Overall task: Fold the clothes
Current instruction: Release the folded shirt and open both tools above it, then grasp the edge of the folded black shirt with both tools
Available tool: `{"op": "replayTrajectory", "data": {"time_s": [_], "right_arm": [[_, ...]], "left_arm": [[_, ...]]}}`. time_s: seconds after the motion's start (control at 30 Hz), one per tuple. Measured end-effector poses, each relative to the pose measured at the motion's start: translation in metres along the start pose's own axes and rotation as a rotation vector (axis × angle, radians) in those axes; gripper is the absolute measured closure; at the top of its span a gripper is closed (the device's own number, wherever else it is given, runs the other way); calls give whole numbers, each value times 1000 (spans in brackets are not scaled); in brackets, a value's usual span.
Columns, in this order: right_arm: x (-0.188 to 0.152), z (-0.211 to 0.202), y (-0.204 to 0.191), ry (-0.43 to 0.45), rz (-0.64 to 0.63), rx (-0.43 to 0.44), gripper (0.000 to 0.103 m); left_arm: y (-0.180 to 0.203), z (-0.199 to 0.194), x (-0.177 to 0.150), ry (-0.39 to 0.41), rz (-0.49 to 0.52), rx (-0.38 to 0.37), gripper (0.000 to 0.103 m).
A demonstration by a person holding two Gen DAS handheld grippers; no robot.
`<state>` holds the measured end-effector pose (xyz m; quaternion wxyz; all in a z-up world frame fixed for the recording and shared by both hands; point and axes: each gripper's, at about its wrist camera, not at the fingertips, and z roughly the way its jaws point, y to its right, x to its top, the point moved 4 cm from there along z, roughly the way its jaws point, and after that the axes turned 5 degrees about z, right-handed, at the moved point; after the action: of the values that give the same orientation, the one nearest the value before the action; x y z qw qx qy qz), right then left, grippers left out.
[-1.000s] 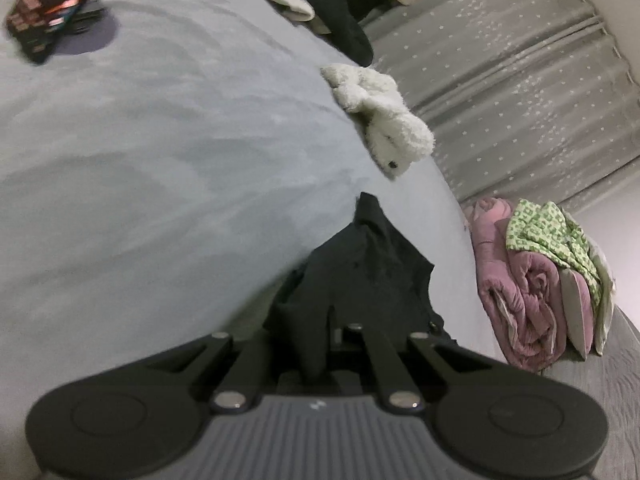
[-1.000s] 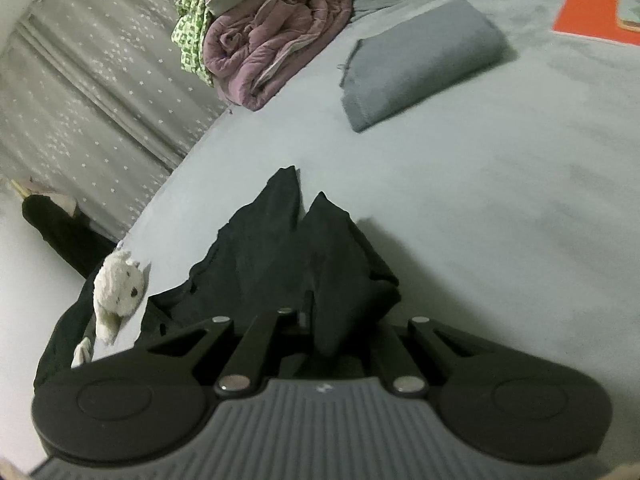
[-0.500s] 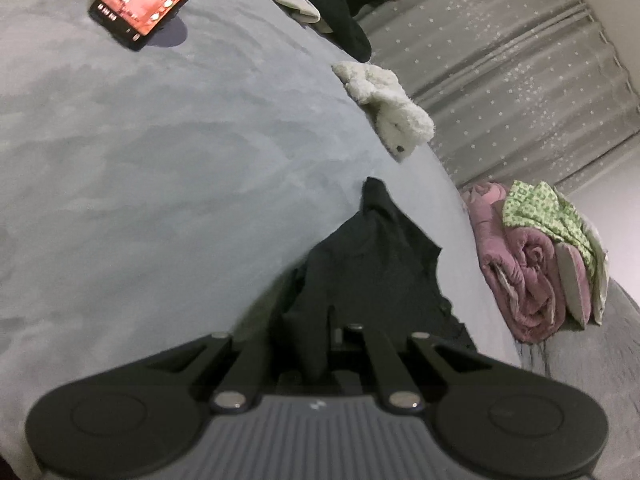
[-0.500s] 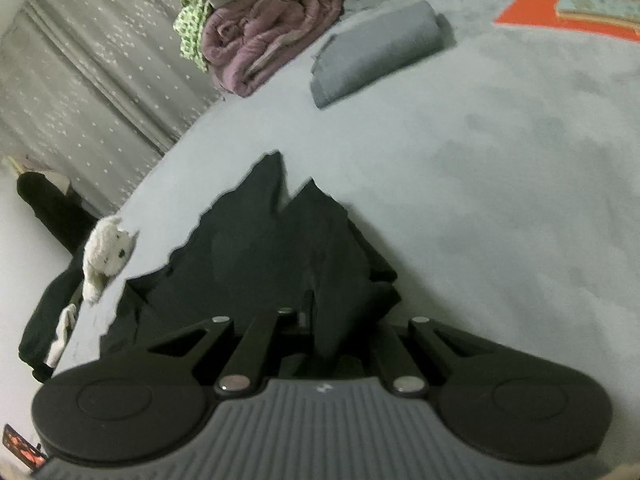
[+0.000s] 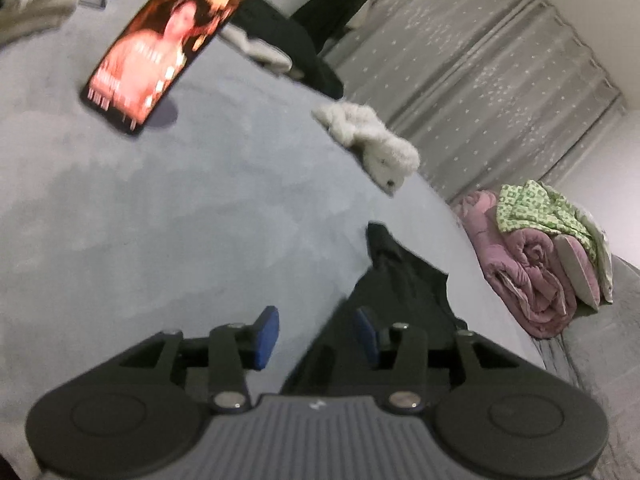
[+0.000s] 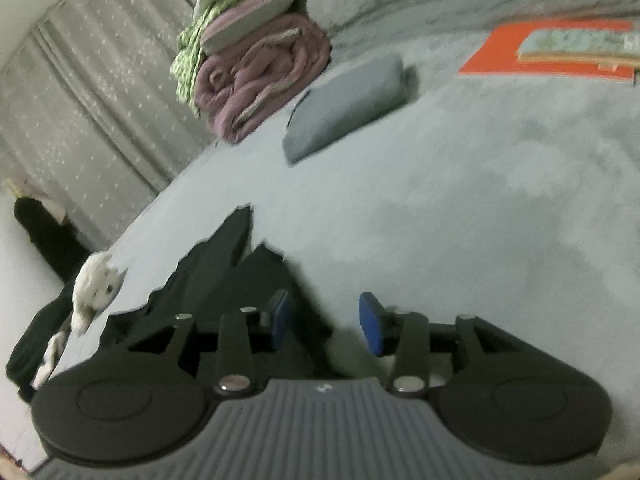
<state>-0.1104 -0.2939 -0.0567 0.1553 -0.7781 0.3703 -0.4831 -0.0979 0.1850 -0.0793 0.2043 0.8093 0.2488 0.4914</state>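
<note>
Blue-padded fingers just opening over crumpled black garment.

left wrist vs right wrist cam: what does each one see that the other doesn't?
Left wrist only: the lit phone lying on the bed and the open left gripper.
Right wrist only: the folded grey cloth, the orange book and the open right gripper.
Both: the black garment, released as the jaws have just been opening, the white plush toy, the pink quilt roll and the grey curtain.
</note>
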Motion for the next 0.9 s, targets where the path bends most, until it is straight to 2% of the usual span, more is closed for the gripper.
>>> {"op": "replayTrajectory", "data": {"time_s": [0.17,0.3,0.47,0.57,0.63,0.67,0.73,0.77,0.83,0.9], "right_arm": [[2,-1,-21,62,-156,19,59],[-10,1,-50,46,-295,91,59],[-16,18,-69,-6,-352,142,59],[-17,33,-72,-38,-379,136,59],[-20,44,-67,-62,-393,102,59],[-22,50,-62,-79,-396,80,58],[-22,59,-49,-115,-346,56,59],[-19,59,-46,-115,-311,73,59],[-15,59,-49,-132,-296,82,57],[-10,61,-54,-145,-291,92,55]], "left_arm": [[25,1,9,46,124,-35,58],[55,12,7,40,239,-110,58],[77,42,2,-55,345,-157,58],[74,64,-1,-106,393,-116,58],[62,78,-2,-147,405,-66,59],[56,82,-1,-155,397,-60,66],[48,83,5,-164,361,-69,69],[47,84,9,-172,338,-71,69],[47,83,16,-180,317,-64,60],[51,88,22,-183,340,-70,56]]}}
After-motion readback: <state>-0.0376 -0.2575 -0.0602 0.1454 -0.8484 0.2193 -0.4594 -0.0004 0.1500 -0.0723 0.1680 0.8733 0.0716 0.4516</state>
